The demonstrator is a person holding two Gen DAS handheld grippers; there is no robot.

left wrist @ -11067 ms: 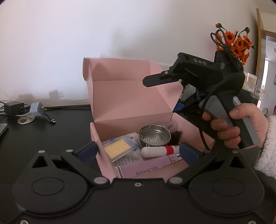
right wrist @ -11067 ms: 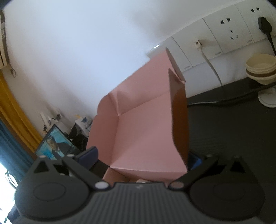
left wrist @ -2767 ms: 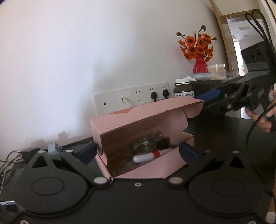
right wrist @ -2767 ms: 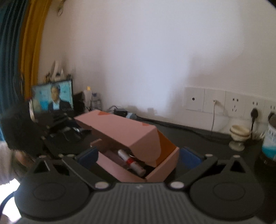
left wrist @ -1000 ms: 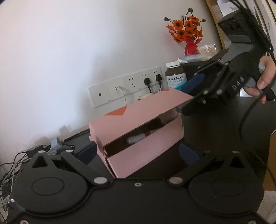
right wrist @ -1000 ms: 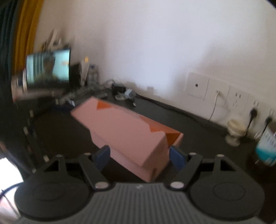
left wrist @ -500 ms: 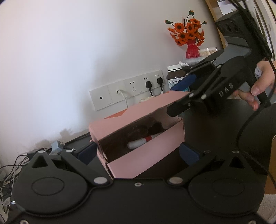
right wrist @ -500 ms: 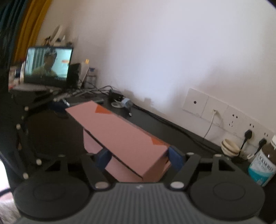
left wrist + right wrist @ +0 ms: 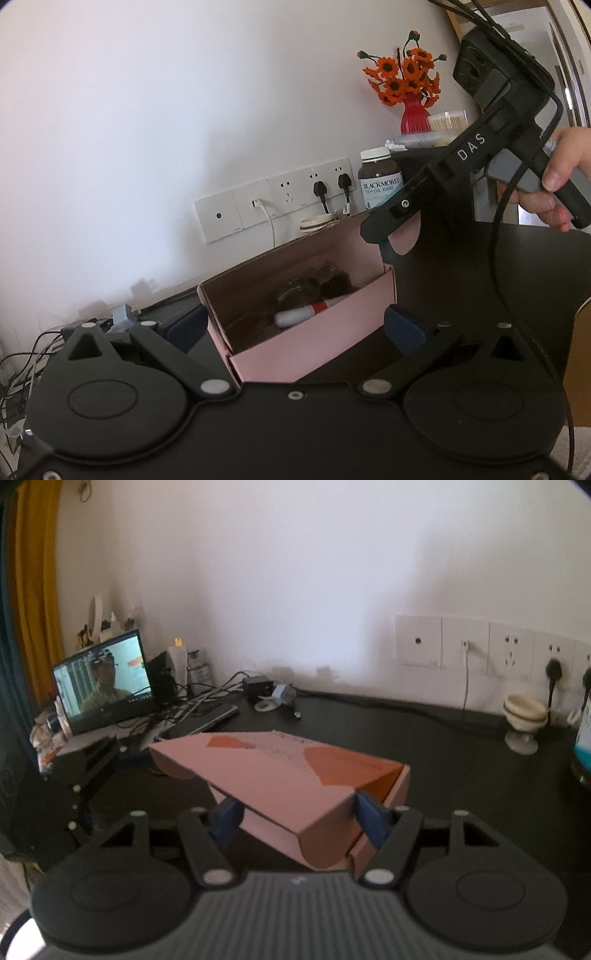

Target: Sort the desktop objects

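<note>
Pink box (image 9: 317,332) contents shadowed, right gripper (image 9: 297,821) closing around lid (image 9: 280,775), left gripper (image 9: 295,325) spread.

Both grippers are black plastic with navy blue pads (image 9: 404,326), round disc housings and silver screws. The right gripper (image 9: 391,236) carries white "DAS" lettering, a grey trigger and black cables looping from its top; the right hand (image 9: 554,177) shows no sleeve
</note>
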